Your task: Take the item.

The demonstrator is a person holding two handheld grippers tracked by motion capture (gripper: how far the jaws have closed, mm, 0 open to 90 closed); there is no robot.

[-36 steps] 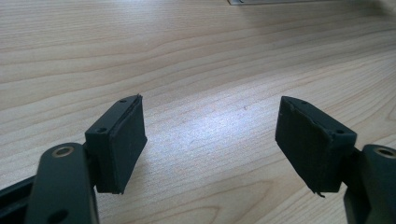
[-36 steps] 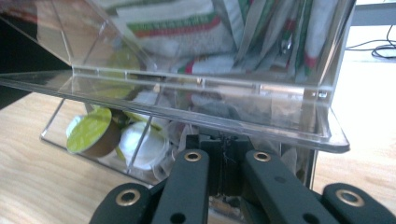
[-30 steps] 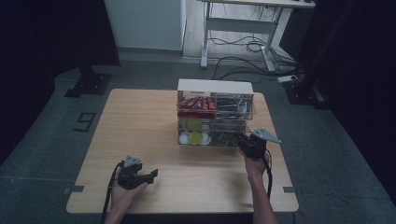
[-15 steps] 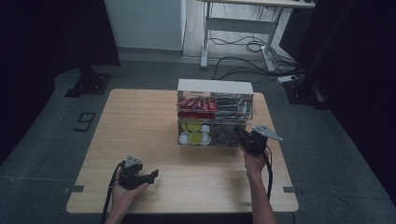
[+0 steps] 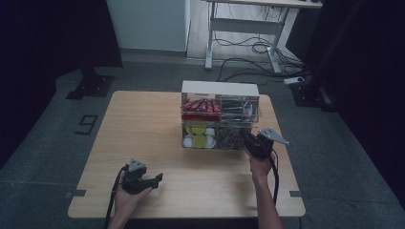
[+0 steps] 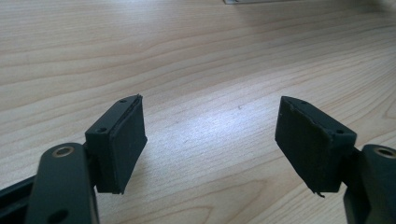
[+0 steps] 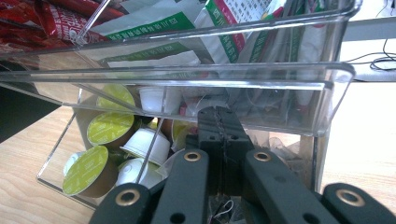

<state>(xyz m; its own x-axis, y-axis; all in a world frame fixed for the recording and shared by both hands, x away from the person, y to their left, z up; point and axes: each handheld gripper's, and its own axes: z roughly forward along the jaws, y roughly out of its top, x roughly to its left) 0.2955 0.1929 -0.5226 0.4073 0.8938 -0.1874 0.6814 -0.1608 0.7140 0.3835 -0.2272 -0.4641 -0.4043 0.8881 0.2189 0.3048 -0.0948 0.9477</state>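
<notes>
Right gripper (image 7: 219,122): jaws pressed together, tips inside the lower right compartment of the clear organizer (image 5: 219,121) among clear-wrapped packets (image 7: 280,144); whether a packet is pinched cannot be told. Lime-lidded capsules (image 7: 100,128) lie at 9 o'clock behind a clear divider; green-and-white sachets (image 7: 154,28) fill the tier at 12 o'clock, whose front lip overhangs the jaws. Left gripper (image 6: 210,140): jaws wide, empty, over bare table (image 5: 143,129), well apart from the organizer.
</notes>
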